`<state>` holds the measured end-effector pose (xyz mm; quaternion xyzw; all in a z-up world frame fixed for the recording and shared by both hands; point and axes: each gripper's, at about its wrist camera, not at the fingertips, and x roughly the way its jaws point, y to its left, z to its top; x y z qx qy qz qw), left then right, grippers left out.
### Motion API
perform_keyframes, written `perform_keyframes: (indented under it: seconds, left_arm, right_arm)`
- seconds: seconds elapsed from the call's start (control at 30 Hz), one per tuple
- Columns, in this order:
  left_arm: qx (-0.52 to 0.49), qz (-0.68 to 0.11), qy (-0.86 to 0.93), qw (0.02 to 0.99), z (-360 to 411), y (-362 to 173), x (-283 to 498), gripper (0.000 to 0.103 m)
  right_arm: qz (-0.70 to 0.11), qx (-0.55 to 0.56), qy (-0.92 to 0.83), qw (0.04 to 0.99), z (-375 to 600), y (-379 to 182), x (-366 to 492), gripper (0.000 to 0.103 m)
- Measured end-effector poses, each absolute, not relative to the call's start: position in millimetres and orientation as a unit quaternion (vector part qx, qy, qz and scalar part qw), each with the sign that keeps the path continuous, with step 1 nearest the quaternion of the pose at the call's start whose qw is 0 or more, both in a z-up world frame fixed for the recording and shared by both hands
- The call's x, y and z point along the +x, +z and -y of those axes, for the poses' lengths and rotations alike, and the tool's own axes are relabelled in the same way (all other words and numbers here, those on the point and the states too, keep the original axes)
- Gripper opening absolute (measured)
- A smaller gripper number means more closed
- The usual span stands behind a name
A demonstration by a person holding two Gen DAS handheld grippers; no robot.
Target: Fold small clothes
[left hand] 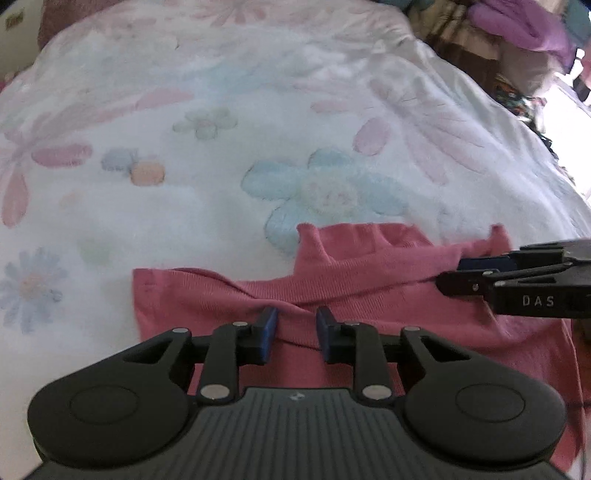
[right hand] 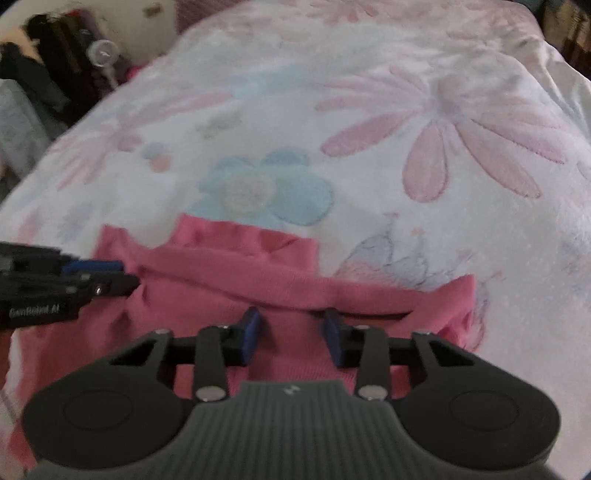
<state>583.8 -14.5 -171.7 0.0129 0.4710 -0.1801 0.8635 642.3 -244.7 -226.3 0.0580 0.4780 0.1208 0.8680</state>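
A small pink knit garment (left hand: 369,291) lies on a flowered bedspread, with a raised collar-like part (left hand: 347,240) at its far edge. My left gripper (left hand: 295,321) points down over the garment's near left part. Its blue pads stand apart, and a creased ridge of pink cloth runs between them unpinched. The right gripper (left hand: 456,275) comes in from the right, at the cloth's far right corner. In the right wrist view, my right gripper (right hand: 291,323) is open over the pink garment (right hand: 221,284), just before a dark slit-like fold. The left gripper (right hand: 127,275) shows at the left edge.
The white bedspread (left hand: 221,166) with pink and blue flowers stretches far beyond the garment. Purple clothes and clutter (left hand: 517,29) pile up past the bed's right edge. Dark objects (right hand: 55,74) stand off the bed at the upper left of the right wrist view.
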Motion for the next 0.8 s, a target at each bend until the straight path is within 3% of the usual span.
perform_keyframes:
  seconds: [0.23, 0.43, 0.67, 0.8]
  left_arm:
    - [-0.05, -0.39, -0.094, 0.915, 9, -153, 603, 0.032]
    - [-0.005, -0.422, -0.198, 0.885, 1, -140, 596, 0.032]
    - [0.024, -0.455, -0.217, 0.864, 10, -162, 584, 0.032]
    - [0.017, -0.446, -0.217, 0.868, 21, -169, 589, 0.038]
  right_arm:
    - [-0.408, 0.111, 0.069, 0.904, 256, -215, 669, 0.031]
    - [-0.447, 0.111, 0.135, 0.877, 260, -202, 663, 0.031]
    - [-0.511, 0.088, 0.14, 0.843, 240, -226, 653, 0.032]
    - [-0.467, 0.115, 0.119, 0.869, 234, -233, 670, 0.032]
